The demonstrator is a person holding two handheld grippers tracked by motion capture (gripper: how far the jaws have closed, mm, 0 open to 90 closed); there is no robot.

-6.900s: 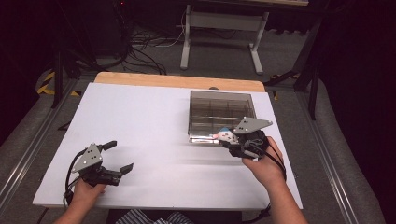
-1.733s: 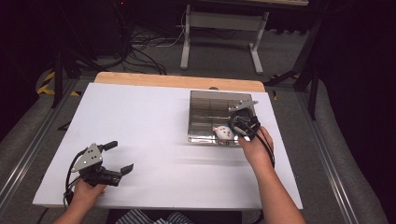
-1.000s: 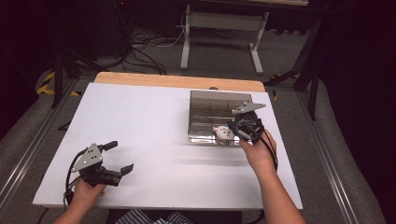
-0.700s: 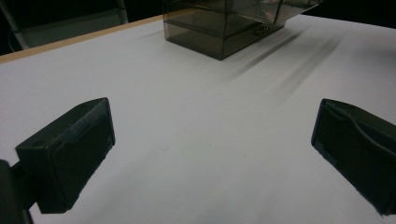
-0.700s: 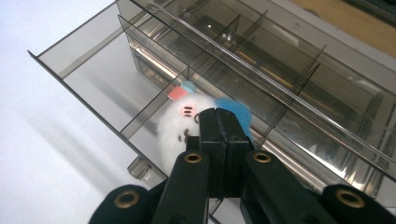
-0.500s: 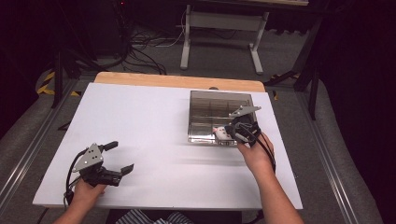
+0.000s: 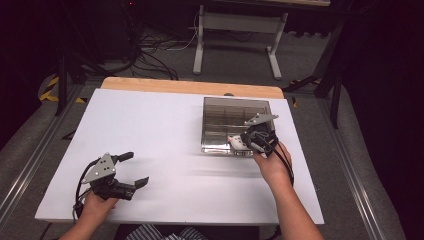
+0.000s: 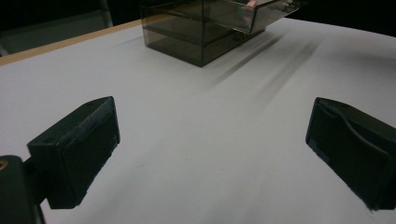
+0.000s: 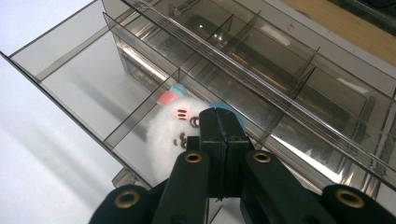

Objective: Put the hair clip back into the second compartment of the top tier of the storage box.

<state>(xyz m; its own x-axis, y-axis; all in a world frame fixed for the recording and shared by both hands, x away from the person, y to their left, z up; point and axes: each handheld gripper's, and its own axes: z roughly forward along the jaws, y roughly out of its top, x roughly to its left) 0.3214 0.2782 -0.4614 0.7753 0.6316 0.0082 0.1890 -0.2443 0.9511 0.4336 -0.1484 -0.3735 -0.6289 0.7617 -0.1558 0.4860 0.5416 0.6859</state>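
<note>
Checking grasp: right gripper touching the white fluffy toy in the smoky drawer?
Touching. Right gripper view: shut right gripper pressed into the white fluffy toy, no gap.

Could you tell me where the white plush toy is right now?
The white plush toy sits in the open drawer of the smoky organiser, beside the right gripper's shut jaws.

The white worktop [image 7: 165, 130] is lit brightly from above, while the room around stays dark. Long soft shadows are smeared on it. Reflections glare on the smoky box [image 9: 261, 70].
</note>
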